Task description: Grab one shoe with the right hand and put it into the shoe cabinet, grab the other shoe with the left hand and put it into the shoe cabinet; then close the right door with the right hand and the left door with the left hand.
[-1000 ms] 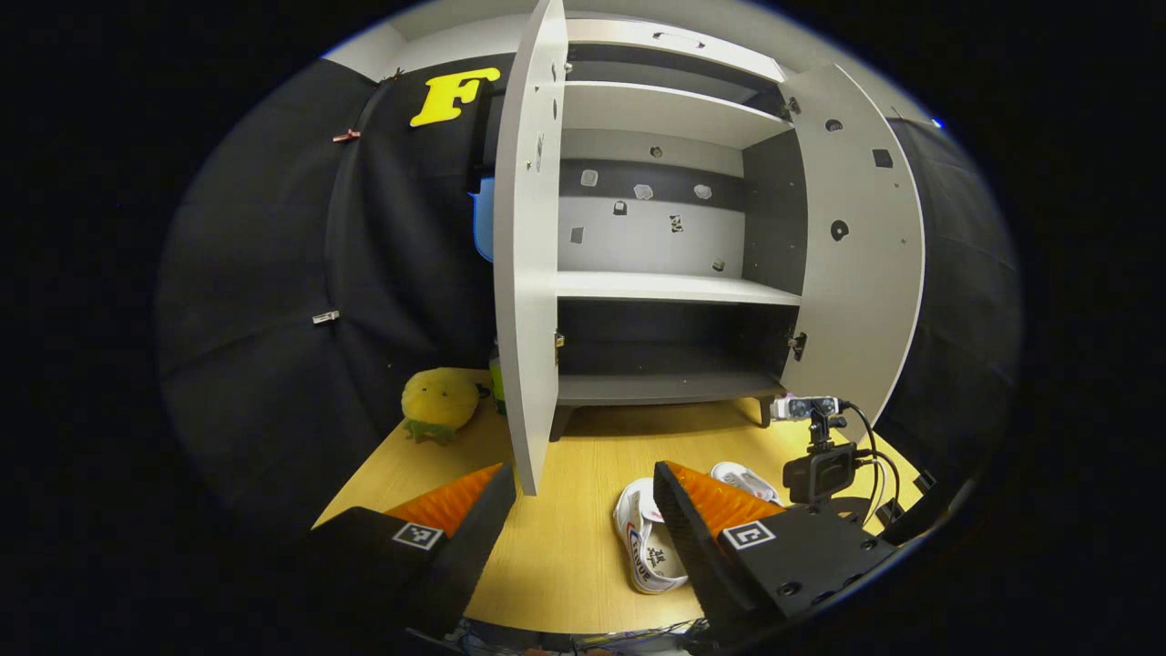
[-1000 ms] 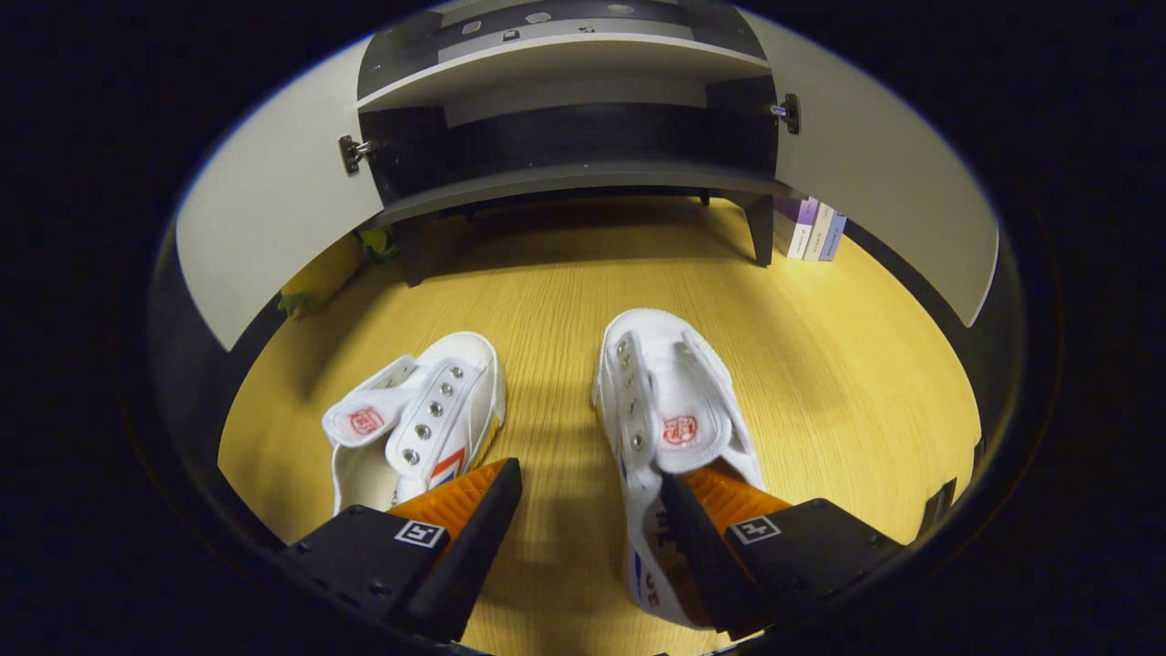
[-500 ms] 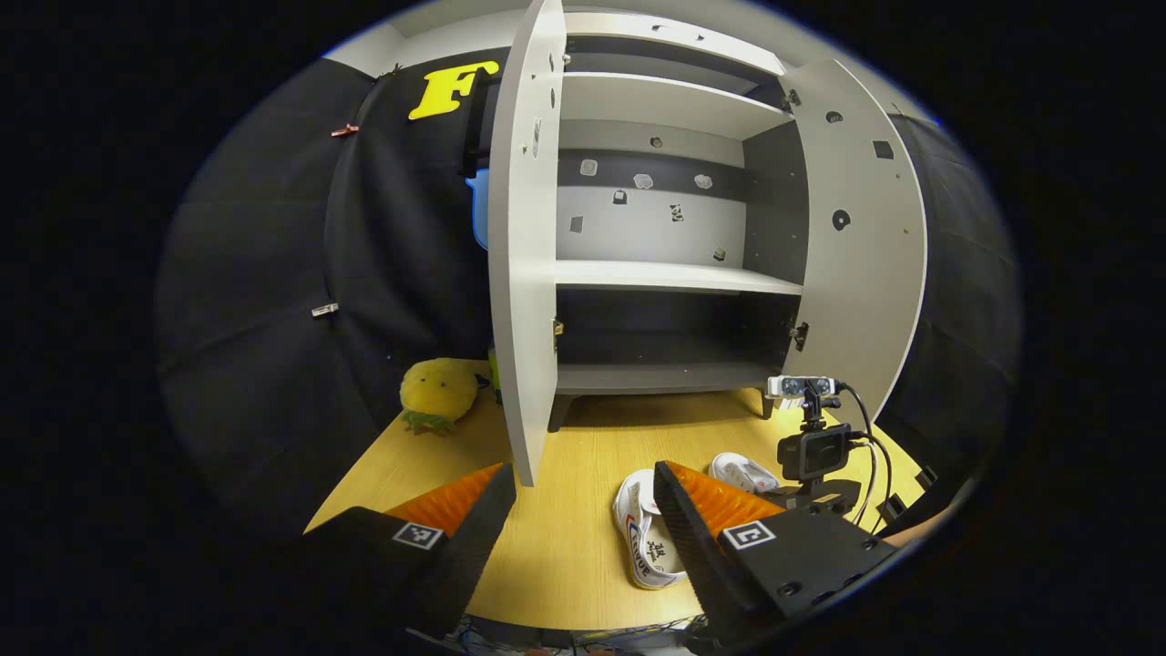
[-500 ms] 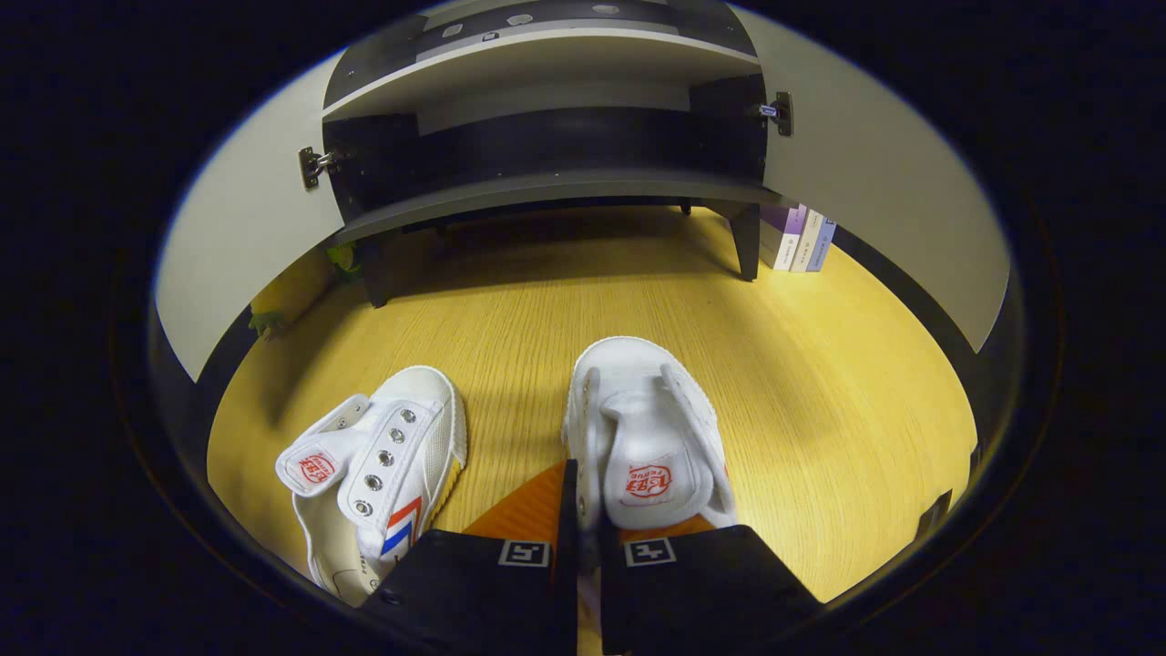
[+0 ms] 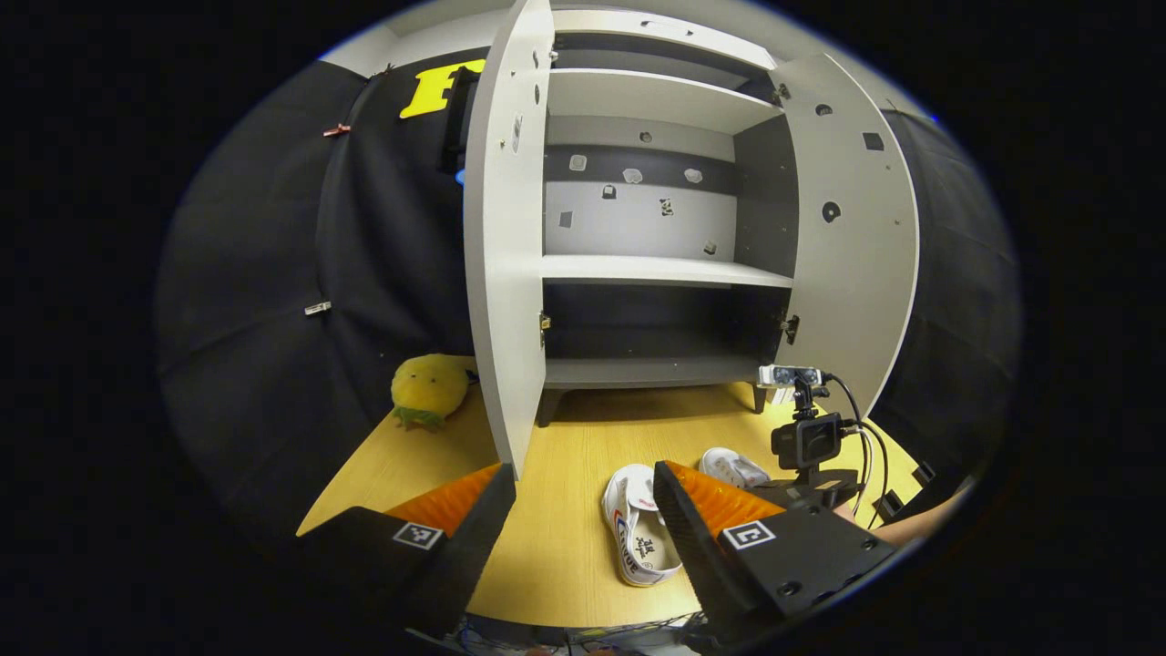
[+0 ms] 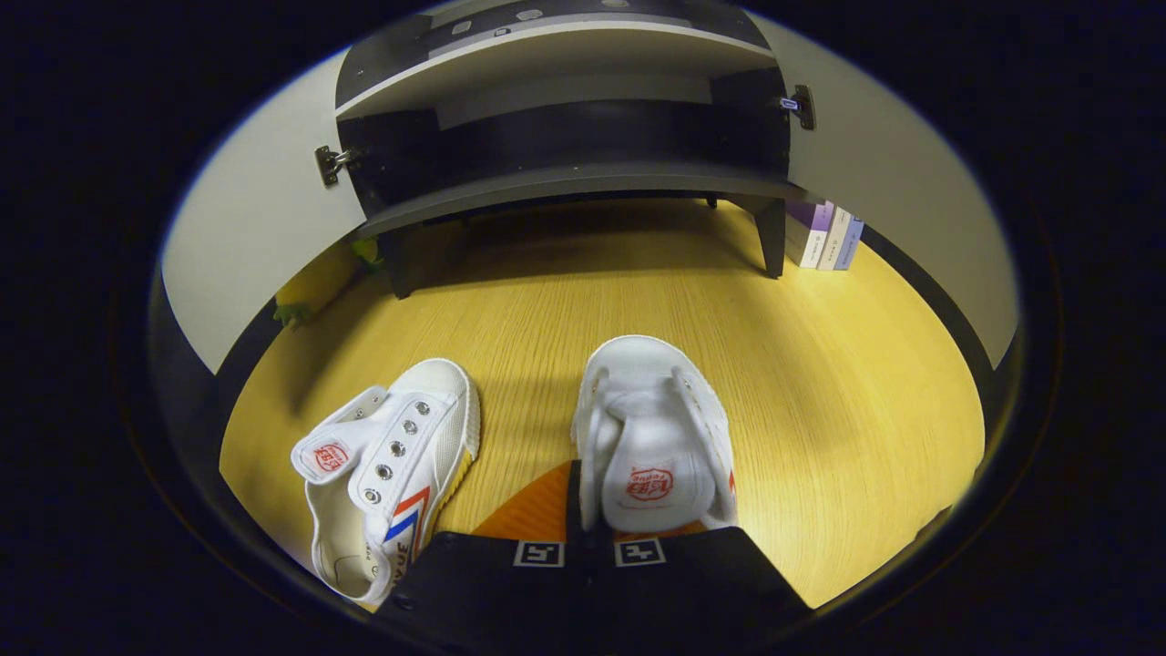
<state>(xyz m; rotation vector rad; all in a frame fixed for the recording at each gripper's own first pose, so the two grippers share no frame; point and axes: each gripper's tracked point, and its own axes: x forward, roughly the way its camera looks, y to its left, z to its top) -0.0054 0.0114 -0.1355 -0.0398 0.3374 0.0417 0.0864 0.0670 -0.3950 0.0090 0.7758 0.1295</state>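
right gripper (image 6: 583,538) fingers clamped on the heel side of a white canvas shoe (image 6: 651,428) lower centre, red tongue logo, other shoe (image 6: 387,465) with red-blue stripe lower left on tabletop (image 6: 820,364), left gripper (image 5: 583,519) fingers wide open, shoe cabinet (image 5: 656,273) doors open

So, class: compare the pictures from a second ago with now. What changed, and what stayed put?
The right gripper, open a second ago, has shut on the right-hand shoe. The left gripper stays open above the table. The other shoe still lies on the table, and both cabinet doors remain open.
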